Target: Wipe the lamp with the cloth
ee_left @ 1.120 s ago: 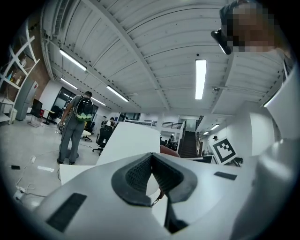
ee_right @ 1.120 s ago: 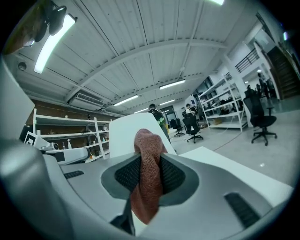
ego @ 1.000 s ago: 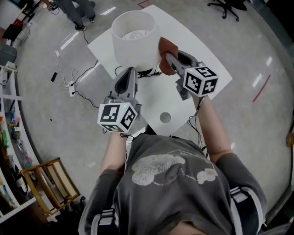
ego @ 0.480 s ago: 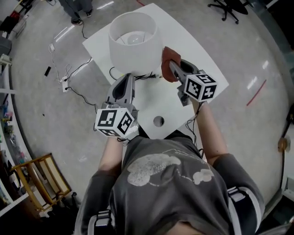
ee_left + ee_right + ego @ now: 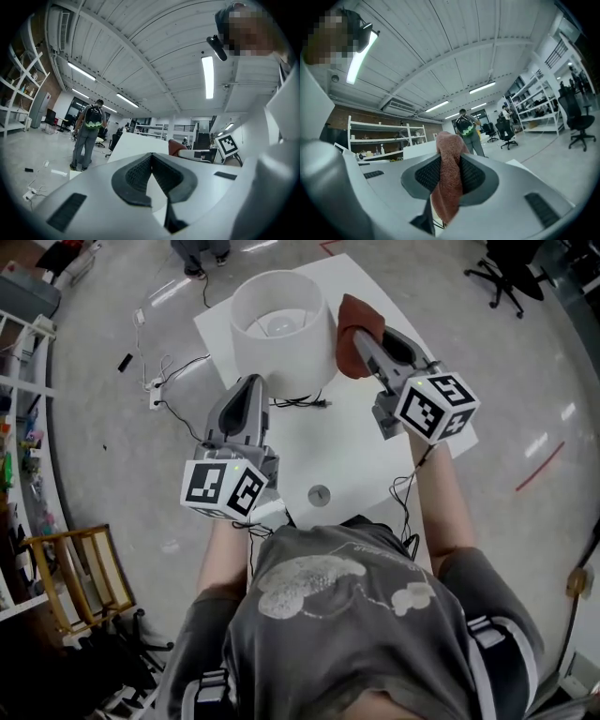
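The lamp (image 5: 279,329) stands at the far end of the white counter (image 5: 349,448), and I look down into its white drum shade, where the bulb shows inside. The cloth (image 5: 352,332), reddish-brown, sits at the shade's right side, level with its wall. I cannot confirm whether cloth and shade touch or lie just beside one another. The right hand-held gripper (image 5: 366,341) is clamped on the cloth: in the right gripper view a fold stands up between the ribbed pads and a tail hangs below them. The left hand-held gripper (image 5: 250,383) is closed and empty. The left gripper view shows its pad tips meeting with nothing between them. In the head view its tip lies just beside the shade's near lower edge, on the left side. A black cable (image 5: 298,402) runs across the counter at the foot of the lamp, and a round grey disc (image 5: 320,493) sits in the counter near its front edge. Beyond the counter a person with a backpack (image 5: 90,136) stands on the grey floor (image 5: 112,474).
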`<state>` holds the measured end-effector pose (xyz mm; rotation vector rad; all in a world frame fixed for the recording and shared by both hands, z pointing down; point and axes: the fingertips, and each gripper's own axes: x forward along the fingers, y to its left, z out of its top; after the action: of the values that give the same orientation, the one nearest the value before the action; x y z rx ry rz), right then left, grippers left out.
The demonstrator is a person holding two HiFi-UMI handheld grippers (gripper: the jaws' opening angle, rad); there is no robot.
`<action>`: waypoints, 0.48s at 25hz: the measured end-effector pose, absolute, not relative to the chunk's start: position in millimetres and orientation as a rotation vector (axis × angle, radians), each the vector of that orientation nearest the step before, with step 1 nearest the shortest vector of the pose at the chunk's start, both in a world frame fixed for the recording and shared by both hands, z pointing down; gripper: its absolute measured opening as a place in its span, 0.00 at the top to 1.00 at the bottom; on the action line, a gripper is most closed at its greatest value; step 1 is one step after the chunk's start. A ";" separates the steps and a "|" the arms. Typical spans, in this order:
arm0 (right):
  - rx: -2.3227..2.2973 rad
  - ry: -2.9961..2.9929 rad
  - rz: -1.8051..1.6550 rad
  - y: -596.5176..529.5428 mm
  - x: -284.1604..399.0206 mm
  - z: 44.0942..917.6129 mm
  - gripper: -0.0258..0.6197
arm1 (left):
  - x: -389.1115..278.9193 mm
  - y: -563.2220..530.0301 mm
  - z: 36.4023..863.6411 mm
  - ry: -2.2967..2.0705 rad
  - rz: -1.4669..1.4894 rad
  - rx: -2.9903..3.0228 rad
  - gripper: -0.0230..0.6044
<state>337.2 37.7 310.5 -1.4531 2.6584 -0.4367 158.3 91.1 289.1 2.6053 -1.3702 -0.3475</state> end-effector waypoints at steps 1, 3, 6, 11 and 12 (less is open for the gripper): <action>-1.430 2.662 -0.409 36.3 335.1 301.7 0.82 | 159.6 90.9 286.0 -1.379 -0.348 2.613 0.95; -1.401 2.669 -0.364 33.1 331.2 287.0 0.82 | 162.5 90.7 278.0 -1.395 -0.356 2.630 0.95; -1.381 2.691 -0.328 27.4 323.0 275.8 0.82 | 166.0 92.6 267.2 -1.412 -0.380 2.640 0.95; -1.388 2.727 -0.323 -8.4 331.7 302.3 0.82 | 181.7 79.9 280.5 -1.453 -0.354 2.645 0.95; -1.398 2.736 -0.319 -16.3 335.2 310.6 0.82 | 182.1 78.5 285.7 -1.463 -0.351 2.638 0.95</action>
<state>335.2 -16.3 310.6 -1.3979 2.7364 -0.3194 182.1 78.5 285.7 2.6377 -1.4627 -0.3505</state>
